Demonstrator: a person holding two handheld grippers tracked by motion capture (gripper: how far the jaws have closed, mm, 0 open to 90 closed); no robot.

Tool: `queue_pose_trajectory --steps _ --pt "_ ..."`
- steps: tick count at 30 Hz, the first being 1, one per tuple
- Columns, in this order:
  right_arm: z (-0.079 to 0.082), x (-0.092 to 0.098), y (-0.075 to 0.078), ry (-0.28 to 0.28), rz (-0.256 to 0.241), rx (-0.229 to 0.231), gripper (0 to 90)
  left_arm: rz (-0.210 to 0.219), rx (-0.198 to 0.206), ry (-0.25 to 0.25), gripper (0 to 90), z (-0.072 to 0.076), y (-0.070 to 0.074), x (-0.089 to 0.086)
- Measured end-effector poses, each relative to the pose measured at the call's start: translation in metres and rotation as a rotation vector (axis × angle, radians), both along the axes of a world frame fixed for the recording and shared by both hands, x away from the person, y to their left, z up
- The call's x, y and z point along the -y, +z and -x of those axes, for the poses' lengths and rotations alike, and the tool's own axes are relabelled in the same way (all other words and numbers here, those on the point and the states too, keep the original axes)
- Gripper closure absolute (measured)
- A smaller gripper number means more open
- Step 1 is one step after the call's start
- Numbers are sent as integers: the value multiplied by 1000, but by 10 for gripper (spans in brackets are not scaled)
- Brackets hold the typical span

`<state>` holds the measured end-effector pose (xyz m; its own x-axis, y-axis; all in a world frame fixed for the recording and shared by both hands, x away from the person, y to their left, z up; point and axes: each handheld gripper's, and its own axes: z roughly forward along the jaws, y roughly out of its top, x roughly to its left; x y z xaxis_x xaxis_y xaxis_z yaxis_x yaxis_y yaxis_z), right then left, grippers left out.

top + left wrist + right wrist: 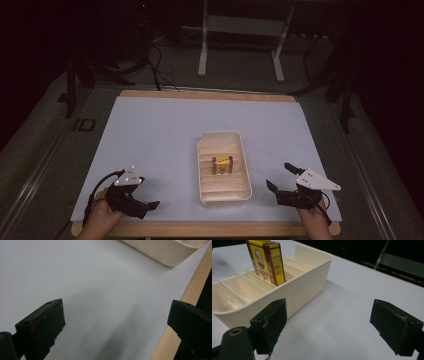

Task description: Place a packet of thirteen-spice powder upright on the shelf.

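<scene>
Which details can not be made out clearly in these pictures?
- Small yellow and red printed box: top cut off by the right gripper view's upper edge; print too small in high view.
- Cream plastic divided tray: mostly cut off in left gripper view.
- Box's base: hidden behind the tray wall.

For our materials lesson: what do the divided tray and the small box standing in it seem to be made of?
Divided tray: probably moulded plastic, cream and matt, with thin even walls and rounded corners. Small box: likely printed cardboard, slightly glossy, with sharp folded edges and yellow and red print.
</scene>
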<state>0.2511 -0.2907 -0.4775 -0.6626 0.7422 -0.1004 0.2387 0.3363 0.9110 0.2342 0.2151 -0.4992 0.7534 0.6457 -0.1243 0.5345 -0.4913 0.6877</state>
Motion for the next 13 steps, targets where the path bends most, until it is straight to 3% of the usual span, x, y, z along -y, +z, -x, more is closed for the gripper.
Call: queue_pose_trajectory --steps 4,13 --pt "0 1 1 -2 -4 5 141 13 1 3 15 1 -1 0" --pt "0 3 0 -10 -8 5 141 53 66 29 15 5 6 -2"
